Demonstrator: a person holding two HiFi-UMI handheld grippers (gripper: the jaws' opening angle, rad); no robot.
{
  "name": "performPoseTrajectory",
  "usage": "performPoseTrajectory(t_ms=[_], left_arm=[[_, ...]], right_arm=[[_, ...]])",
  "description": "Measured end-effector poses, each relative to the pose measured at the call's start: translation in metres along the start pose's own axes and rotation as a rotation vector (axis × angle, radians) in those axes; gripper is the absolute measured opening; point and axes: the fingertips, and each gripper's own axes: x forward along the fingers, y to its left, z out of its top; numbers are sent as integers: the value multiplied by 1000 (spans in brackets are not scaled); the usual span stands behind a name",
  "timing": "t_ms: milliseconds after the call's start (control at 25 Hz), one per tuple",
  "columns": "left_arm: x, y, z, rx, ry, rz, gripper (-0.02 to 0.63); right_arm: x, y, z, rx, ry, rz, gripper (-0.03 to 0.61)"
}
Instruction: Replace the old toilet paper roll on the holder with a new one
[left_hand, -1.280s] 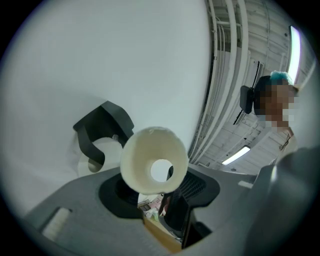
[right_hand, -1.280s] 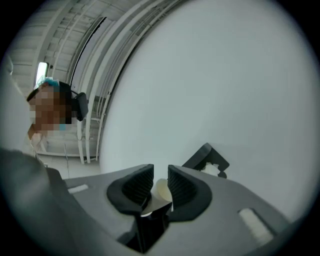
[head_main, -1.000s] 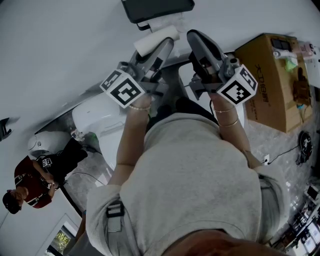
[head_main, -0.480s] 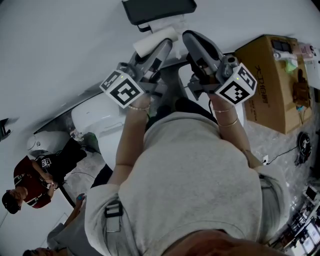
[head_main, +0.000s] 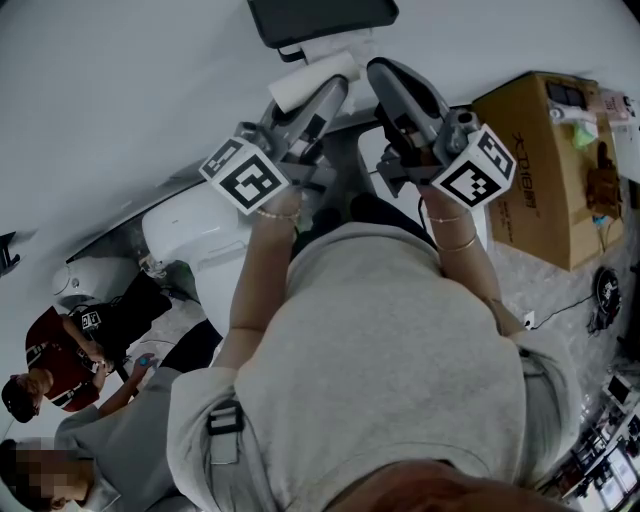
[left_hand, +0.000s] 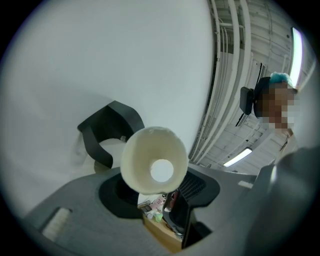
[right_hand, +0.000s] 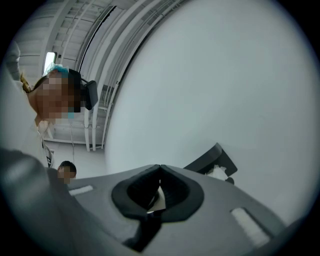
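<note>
My left gripper (head_main: 322, 92) is raised toward the white wall and is shut on a slim white paper roll (head_main: 310, 78). In the left gripper view that roll (left_hand: 150, 152) faces me end-on, its hollow core showing, between the grey jaws of the left gripper (left_hand: 156, 186). The dark holder (head_main: 320, 18) hangs on the wall just above; a white roll (left_hand: 111, 148) sits inside the holder (left_hand: 107, 120). My right gripper (head_main: 385, 72) is shut and empty beside the left one, its tips meeting below the holder (right_hand: 214, 159). In its own view the right gripper (right_hand: 160, 170) holds nothing.
A white toilet (head_main: 195, 235) stands under my arms against the wall. An open cardboard box (head_main: 535, 170) with small items sits at the right. Two people (head_main: 60, 365) crouch at the lower left. A cable (head_main: 565, 300) runs over the floor at the right.
Both grippers keep their places with the roll still held. At the lower left a second person in grey has come into the head view.
</note>
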Motion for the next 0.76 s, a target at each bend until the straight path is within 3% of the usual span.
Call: performPoseTrajectory(t_ms=[760], left_arm=[[2,10,1,0,4,34,210]], right_arm=[[9,-5,-11,-39,92,5,5]])
